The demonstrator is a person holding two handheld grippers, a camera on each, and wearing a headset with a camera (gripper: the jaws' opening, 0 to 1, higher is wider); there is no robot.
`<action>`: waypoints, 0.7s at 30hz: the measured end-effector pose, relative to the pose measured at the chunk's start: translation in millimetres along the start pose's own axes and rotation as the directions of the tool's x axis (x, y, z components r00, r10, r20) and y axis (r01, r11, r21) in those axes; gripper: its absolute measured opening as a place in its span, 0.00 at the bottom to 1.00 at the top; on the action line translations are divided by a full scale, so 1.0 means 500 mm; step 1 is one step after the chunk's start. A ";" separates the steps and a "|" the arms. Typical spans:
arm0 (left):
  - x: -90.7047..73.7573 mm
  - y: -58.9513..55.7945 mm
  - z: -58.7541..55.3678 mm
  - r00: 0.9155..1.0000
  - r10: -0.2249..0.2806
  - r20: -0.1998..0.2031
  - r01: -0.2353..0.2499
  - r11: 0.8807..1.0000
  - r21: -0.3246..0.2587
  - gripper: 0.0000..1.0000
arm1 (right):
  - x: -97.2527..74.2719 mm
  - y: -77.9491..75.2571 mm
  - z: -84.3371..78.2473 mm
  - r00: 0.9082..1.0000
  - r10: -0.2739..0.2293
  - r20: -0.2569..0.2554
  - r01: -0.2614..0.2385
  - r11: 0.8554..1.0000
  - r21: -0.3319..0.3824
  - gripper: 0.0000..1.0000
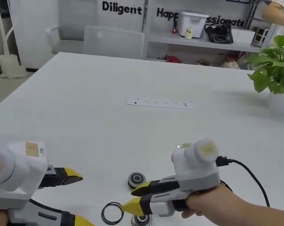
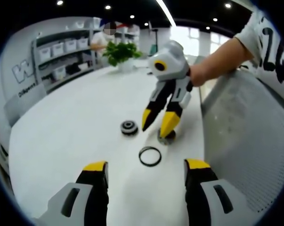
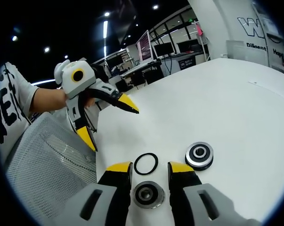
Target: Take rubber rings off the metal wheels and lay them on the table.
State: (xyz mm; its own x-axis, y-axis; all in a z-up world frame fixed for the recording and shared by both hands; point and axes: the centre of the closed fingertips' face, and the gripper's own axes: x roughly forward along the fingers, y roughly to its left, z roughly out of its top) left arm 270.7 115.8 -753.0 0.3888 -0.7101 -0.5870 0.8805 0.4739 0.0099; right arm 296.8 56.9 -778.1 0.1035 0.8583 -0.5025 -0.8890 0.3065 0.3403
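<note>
A loose black rubber ring [image 1: 112,213] [image 2: 150,156] [image 3: 146,163] lies flat on the white table [image 1: 109,117]. Beside it rests a bare metal wheel [image 1: 142,220] [image 3: 149,194] [image 2: 166,136], between the jaws of my right gripper [image 1: 134,197] [image 3: 149,167] [image 2: 158,126], which stand apart from it and open. A second wheel [image 1: 136,179] [image 2: 129,127] [image 3: 199,155] with a black ring still round its rim lies just beyond. My left gripper [image 1: 78,197] [image 2: 146,165] [image 3: 109,123] hovers to the left of the ring, open and holding nothing.
A white power strip [image 1: 160,103] lies mid-table. A green plant [image 1: 273,66] stands at the right edge. Shelves with a white bin [image 1: 192,23] are behind the table. A grey mesh chair [image 2: 240,141] [image 3: 47,160] sits at the near edge. A black cable [image 1: 250,176] trails from the right gripper.
</note>
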 end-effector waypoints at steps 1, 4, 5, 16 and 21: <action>0.000 0.002 0.002 1.000 0.001 0.002 -0.001 1.000 0.000 0.66 | -0.004 -0.003 0.001 1.000 -0.004 0.002 0.004 1.000 -0.001 0.28; 0.003 0.006 0.010 1.000 0.003 0.005 -0.003 1.000 0.004 0.66 | -0.014 -0.010 0.003 1.000 -0.014 0.008 0.015 1.000 -0.005 0.28; 0.004 0.008 0.013 1.000 0.003 0.005 -0.003 1.000 0.007 0.65 | -0.017 -0.012 0.003 1.000 -0.018 0.008 0.018 1.000 -0.005 0.28; 0.015 0.022 0.035 1.000 0.002 0.014 -0.003 1.000 0.026 0.64 | -0.054 -0.044 0.011 0.997 -0.069 0.030 0.069 0.998 -0.009 0.29; 0.021 0.027 0.042 1.000 0.001 0.013 -0.002 1.000 0.031 0.64 | -0.067 -0.057 0.014 0.995 -0.090 0.042 0.091 0.996 -0.012 0.30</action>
State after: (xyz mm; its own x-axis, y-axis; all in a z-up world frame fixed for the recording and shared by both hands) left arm 292.5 103.8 -742.2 0.3937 -0.7163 -0.5761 0.8878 0.4587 0.0364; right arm 322.1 22.4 -765.5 0.2016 0.8437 -0.4976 -0.8814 0.3778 0.2835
